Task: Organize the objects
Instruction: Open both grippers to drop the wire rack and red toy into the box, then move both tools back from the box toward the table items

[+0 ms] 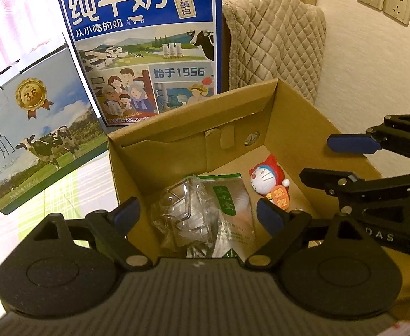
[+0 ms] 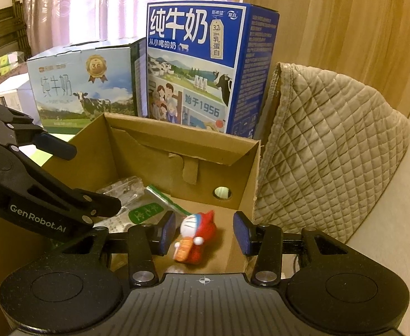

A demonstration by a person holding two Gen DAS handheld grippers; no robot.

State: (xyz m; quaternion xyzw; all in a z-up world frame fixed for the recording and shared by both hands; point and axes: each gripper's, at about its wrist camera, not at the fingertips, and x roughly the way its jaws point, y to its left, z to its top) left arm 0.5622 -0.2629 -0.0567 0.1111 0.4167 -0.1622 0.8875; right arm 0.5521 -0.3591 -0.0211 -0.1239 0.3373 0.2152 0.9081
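Checked cloth surface (image 1: 73,187), cardboard box (image 1: 288,128), two milk cartons (image 1: 37,140) (image 1: 149,50)

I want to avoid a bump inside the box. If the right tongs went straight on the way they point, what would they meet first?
Probably the cat figurine, which lies between the open right tongs on the cardboard box floor; depth is unclear.

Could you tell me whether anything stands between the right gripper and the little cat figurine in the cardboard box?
Nothing visible does. The right gripper is open above the figurine, which lies between its fingers on the box floor; the crumpled plastic lies off to the left.
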